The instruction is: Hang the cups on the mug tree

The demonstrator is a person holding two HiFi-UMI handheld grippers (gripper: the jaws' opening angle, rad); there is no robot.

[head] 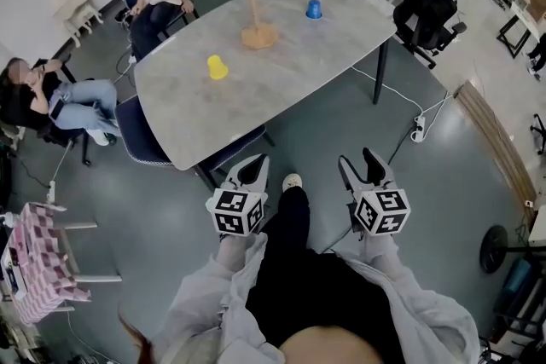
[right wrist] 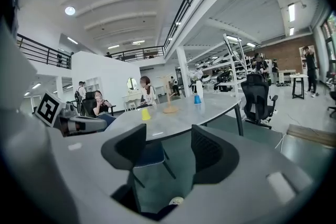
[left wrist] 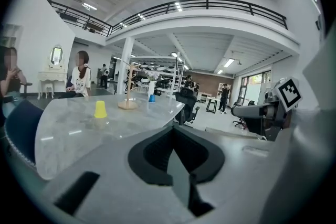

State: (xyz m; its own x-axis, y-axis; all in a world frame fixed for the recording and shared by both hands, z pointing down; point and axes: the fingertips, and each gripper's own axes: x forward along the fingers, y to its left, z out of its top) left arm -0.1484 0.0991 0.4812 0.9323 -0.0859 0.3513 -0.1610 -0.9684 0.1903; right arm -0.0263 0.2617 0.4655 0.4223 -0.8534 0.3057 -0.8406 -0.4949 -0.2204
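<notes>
Facing the table (head: 281, 89), left gripper (head: 256, 164) pinched shut and right gripper (head: 363, 162) spread wide and empty, I feared a shut-jawed reach would topple the upturned yellow cup (head: 217, 66).

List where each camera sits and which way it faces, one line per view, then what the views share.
Head view: on the person's head, steeply down at the table, both sleeves, left gripper, right gripper.
Left gripper view: on that gripper, along shut jaws toward the table; right gripper at right.
Right gripper view: on that gripper, between open jaws toward the table; left gripper at left.
All share: yellow cup, blue cup, mug tree.
</notes>
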